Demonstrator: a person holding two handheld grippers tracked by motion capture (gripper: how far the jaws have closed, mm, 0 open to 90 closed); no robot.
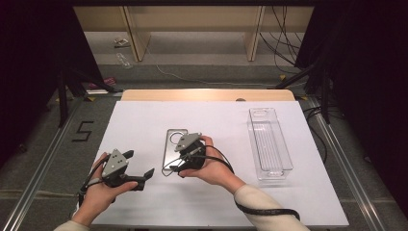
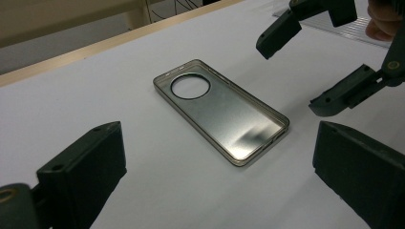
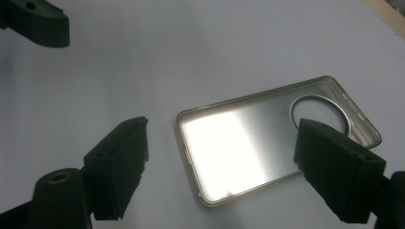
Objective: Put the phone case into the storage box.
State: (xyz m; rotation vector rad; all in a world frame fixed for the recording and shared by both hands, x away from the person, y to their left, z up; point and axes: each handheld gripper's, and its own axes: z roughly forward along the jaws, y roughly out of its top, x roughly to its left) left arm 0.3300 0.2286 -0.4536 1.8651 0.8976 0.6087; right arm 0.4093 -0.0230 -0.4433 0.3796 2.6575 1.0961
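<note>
A flat silvery metal phone-back shell with a round camera cut-out (image 2: 222, 115) is lying hollow side up on the white surface (image 1: 144, 120), near its middle; in the high view the right gripper (image 1: 185, 161) is covering most of the shell's lower half, so just the upper end with the hole is showing there. The right gripper is hovering over the shell with its jaws spread wide and gripping nothing; in the right gripper view one jaw is sitting in front of the shell's cut-out end and the other is off past the plain end (whether either pad is touching the metal cannot be told, as glare is washing out the shell's floor). The left gripper (image 1: 139, 177) is sitting well to the left of the shell, jaws wide apart and holding nothing; the shell is lying between them in the left gripper view but farther off, untouched. A clear plastic oblong tray (image 1: 269, 139) is standing well apart at the right side of the surface; its walls are faint against the white.
</note>
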